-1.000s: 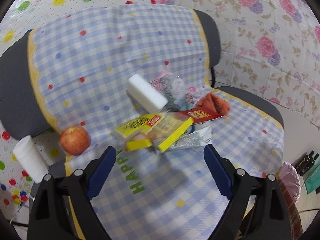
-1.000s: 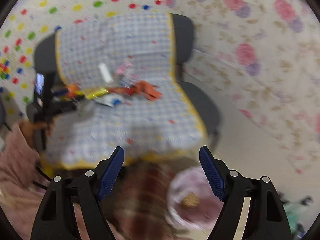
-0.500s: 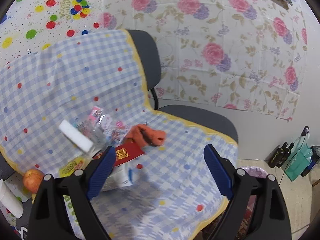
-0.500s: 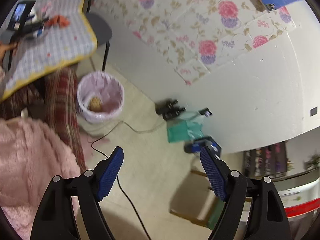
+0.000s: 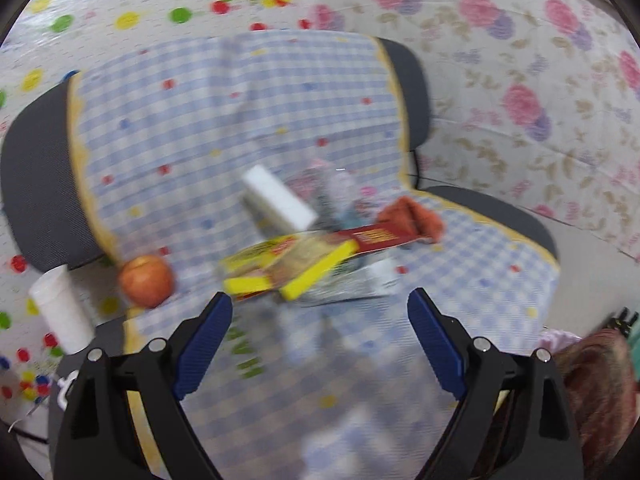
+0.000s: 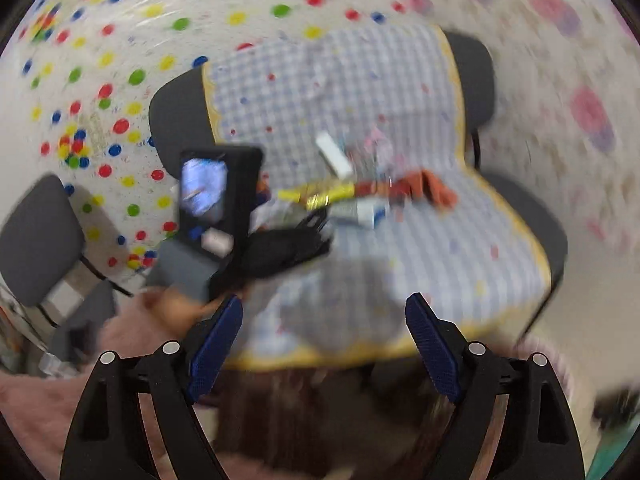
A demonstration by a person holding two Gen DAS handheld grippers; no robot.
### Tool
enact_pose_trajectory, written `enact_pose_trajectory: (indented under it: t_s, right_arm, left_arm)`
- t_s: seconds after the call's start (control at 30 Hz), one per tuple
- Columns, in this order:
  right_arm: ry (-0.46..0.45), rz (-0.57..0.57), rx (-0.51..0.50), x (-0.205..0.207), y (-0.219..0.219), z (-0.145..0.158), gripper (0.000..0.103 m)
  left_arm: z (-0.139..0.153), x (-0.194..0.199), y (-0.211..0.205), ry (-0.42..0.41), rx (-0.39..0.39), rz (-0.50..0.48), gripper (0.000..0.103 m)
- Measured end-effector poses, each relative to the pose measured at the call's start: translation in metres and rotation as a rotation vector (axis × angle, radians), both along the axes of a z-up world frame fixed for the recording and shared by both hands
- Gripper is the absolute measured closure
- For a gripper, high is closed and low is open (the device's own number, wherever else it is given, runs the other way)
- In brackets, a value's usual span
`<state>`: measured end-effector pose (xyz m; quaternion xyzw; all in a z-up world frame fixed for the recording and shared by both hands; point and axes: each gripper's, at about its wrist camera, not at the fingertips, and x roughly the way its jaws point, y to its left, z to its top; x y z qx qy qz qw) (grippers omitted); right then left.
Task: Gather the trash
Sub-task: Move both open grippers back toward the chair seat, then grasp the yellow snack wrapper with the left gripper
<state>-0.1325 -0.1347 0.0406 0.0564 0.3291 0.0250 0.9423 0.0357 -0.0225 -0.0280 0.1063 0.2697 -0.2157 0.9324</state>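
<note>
On the seat of the dark chair (image 5: 496, 208), draped in a blue-and-white checked cloth (image 5: 248, 120), the left wrist view shows a loose heap of trash near the back of the seat: a white rectangular foam block (image 5: 280, 200) leaning on crumpled clear plastic wrappers (image 5: 336, 196), a yellow snack packet (image 5: 292, 264) overlapping a red flat carton (image 5: 376, 236), a silvery foil pouch (image 5: 352, 284) under them and an orange crumpled cloth (image 5: 416, 216) toward the seat's right edge. A red-orange apple (image 5: 146, 280) sits at the cloth's left edge, and a white paper cup (image 5: 60, 312) stands just off it. The left claw (image 5: 320, 340) hangs spread wide above the seat's front part, nothing between its blue pads

From the right wrist view, blurred, the same chair (image 6: 524, 224) and cloth (image 6: 340, 92) lie farther off, the trash heap (image 6: 360, 196) mid-seat. The left claw's black body (image 6: 280, 248) and its small lit screen (image 6: 204, 192) reach over the cloth's left edge. The right claw (image 6: 324, 340) stands spread wide, its jaws having just been opening, empty, short of the seat's front edge
</note>
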Motion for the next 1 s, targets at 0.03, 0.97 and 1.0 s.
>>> enact_pose_trajectory:
  t_s: [0.03,0.97,1.0]
  right_arm:
    - [-0.05,-0.007,-0.029,0.01,-0.003,-0.004,0.02]
    - [-0.094,-0.133,-0.007,0.187,-0.107,-0.076,0.037]
    - [-0.094,-0.146,-0.017,0.186,-0.106,-0.075,0.036]
  left_arm:
    - [-0.002,0.005,0.007,0.007,0.006,0.037,0.016]
    - [-0.004,0.112,-0.028,0.259,-0.056,0.213,0.013]
    - [-0.003,0.115,-0.034,0.261,-0.057,0.193,0.011]
